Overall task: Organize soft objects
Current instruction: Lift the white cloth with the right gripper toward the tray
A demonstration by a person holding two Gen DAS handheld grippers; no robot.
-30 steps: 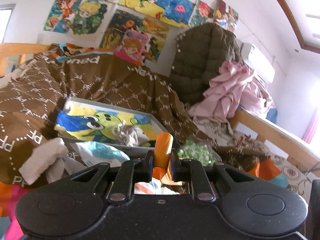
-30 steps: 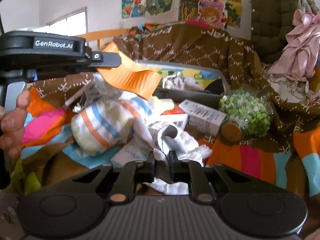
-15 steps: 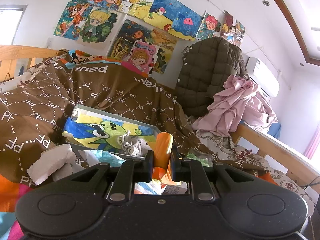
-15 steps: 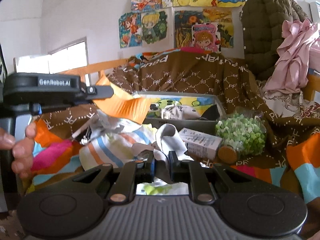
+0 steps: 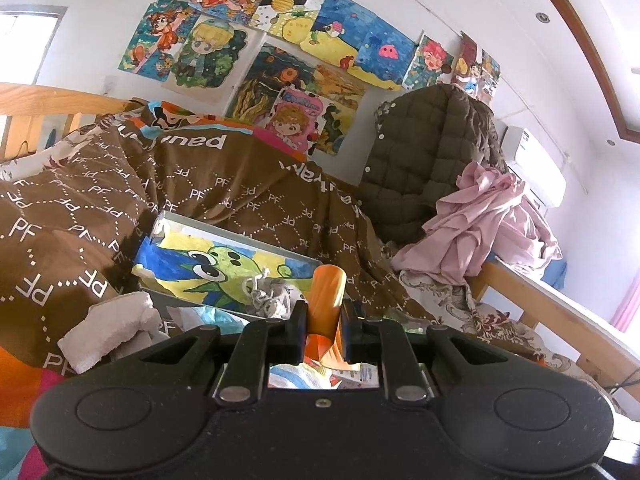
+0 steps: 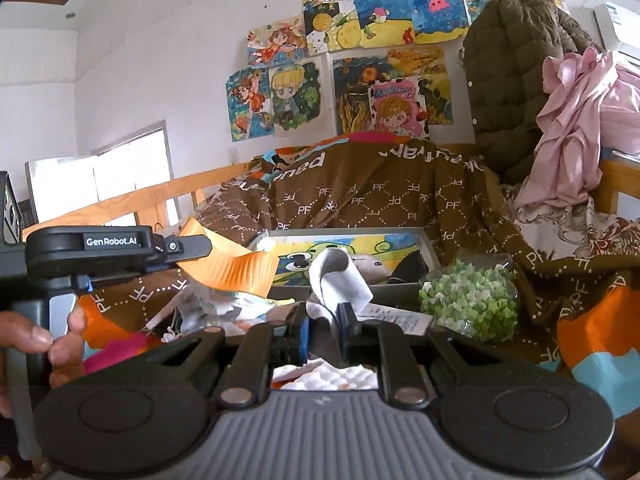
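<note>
My left gripper [image 5: 324, 320] is shut on a ribbed orange cloth [image 5: 328, 296], held up above the bed; the same cloth [image 6: 236, 268] shows in the right wrist view, hanging from the left gripper [image 6: 192, 246]. My right gripper [image 6: 323, 328] is shut on a white and grey sock [image 6: 340, 276], lifted above the pile. A shallow grey box [image 5: 180, 224] with a green cartoon lining lies on the brown quilt ahead and holds a grey knotted cloth [image 5: 268, 296]. It also shows in the right wrist view [image 6: 428, 240].
A jar of green paper stars [image 6: 468, 296] lies right of the box. A white towel [image 5: 108, 324] lies at the left. A striped cloth and a small carton lie under the grippers. A green quilted jacket [image 5: 428, 168] and pink clothes [image 5: 484, 224] hang at the right, by the wooden bed rail [image 5: 560, 312].
Both grippers have risen and tilted up, each with its cloth in it. The sock has come up off the pile, which has dropped low in both views.
</note>
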